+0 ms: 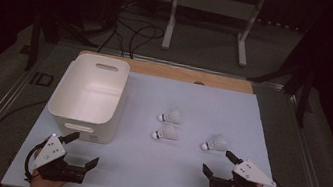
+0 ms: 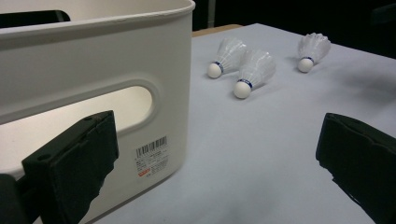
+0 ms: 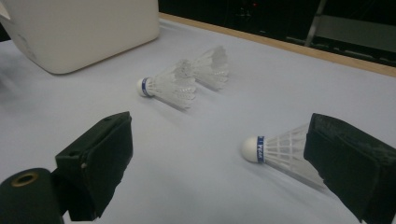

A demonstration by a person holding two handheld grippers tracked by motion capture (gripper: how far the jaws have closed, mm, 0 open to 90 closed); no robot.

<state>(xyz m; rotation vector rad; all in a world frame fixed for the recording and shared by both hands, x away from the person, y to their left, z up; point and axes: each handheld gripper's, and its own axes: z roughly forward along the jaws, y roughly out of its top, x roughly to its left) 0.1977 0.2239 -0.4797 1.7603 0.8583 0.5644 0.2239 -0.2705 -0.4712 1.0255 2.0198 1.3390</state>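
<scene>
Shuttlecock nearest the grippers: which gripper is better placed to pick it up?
Right. The right gripper sits open just short of the nearest shuttlecock, which lies by one of its jaws in the right gripper view. The left gripper, also open, is beside the white bin, far across the table.

3 shuttlecocks lie on the table: 1 (image 1: pixel 170 116), another (image 1: pixel 164 133) and a 3rd (image 1: pixel 214 143). There is 1 white bin (image 1: pixel 89 95), 1 table (image 1: pixel 150 182), and 2 grippers, the left gripper (image 1: pixel 83 149) and the right gripper (image 1: pixel 216 163).
</scene>
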